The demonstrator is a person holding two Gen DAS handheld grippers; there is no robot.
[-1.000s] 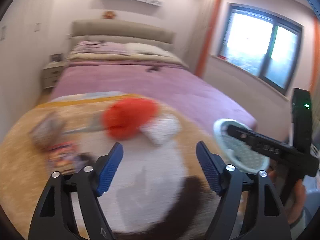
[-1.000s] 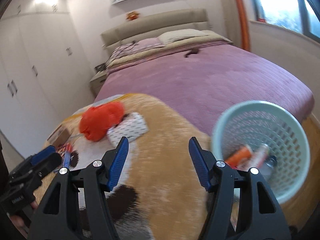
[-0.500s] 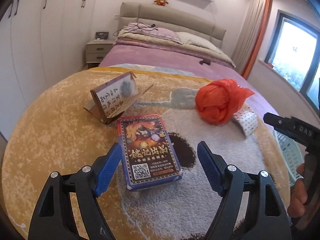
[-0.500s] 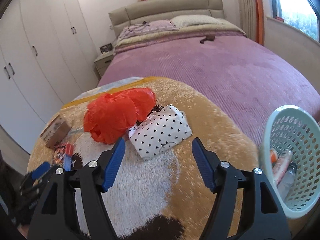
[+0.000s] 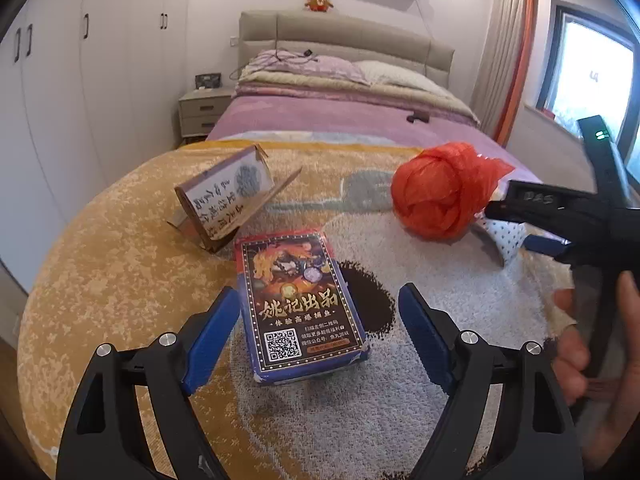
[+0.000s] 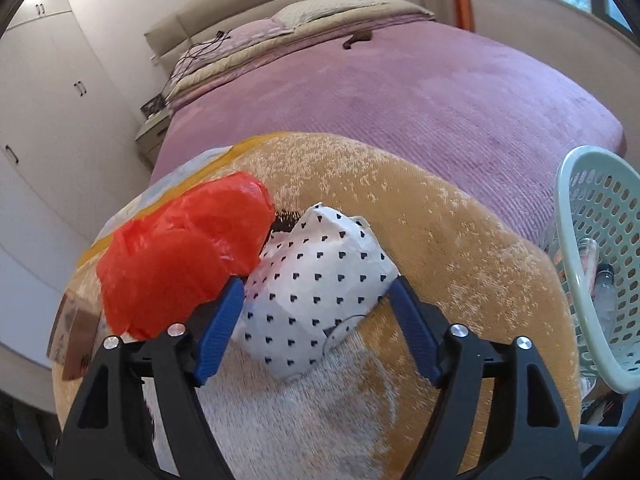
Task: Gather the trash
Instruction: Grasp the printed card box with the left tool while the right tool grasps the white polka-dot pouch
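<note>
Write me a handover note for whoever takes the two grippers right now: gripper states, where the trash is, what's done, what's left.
Left gripper: jaws opening, straddling the blue card box, not gripping.
Right gripper: jaws opening around the white dotted bag, nothing held.
Orange plastic bag touches the dotted bag; the open cardboard box lies beyond the card box. All are on the blanket.
Done: a bottle is in the green basket.
Left: all four pieces.

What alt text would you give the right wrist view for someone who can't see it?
The right gripper, its blue jaws opening, straddles a white dotted packet lying on a tan blanket, pads not pressing it. A crumpled orange bag touches the packet's left side. A pale green basket holding bottles stands at the right, and a purple bed stretches behind.
</note>
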